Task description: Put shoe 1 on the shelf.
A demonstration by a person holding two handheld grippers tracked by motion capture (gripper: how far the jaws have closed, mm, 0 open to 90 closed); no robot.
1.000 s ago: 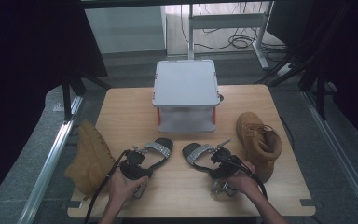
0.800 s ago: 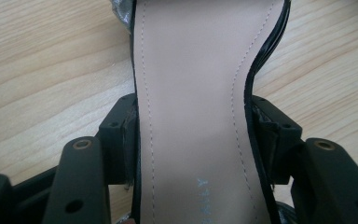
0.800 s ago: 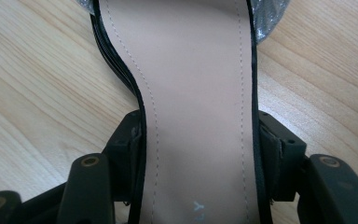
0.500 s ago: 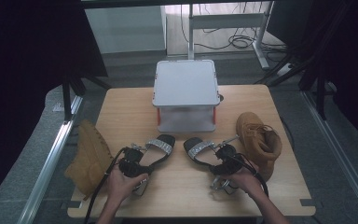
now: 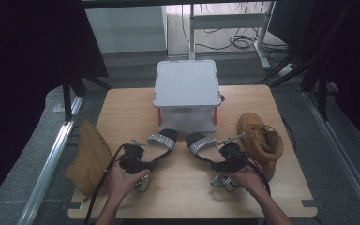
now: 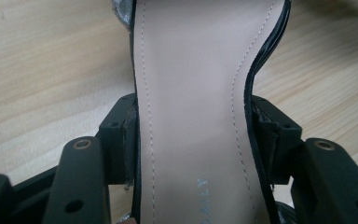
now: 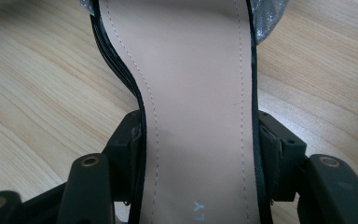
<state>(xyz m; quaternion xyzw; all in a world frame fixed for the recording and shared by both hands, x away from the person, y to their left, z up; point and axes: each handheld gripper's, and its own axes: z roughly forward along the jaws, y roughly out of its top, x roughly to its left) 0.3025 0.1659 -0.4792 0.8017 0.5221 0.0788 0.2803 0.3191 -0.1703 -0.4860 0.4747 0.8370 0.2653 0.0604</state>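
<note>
Left gripper [image 6: 192, 140] clamped across left sandal [image 5: 155, 146] waist; right gripper [image 7: 199, 149] likewise on right sandal [image 5: 205, 146]. Sandals best kept level, toes aimed, probably, toward box [image 5: 186, 93].

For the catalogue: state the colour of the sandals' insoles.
Pale beige insole, with stitched edging; left gripper view shows it best.

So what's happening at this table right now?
A person holds a sandal in each tool. The left tool is clamped across the left sandal, the right tool across the right sandal, gripping each by the sides of its sole. Both sandals point toward the lidded white box at the back of the wooden table. A tan boot lies at the right, another tan boot at the left edge.
</note>
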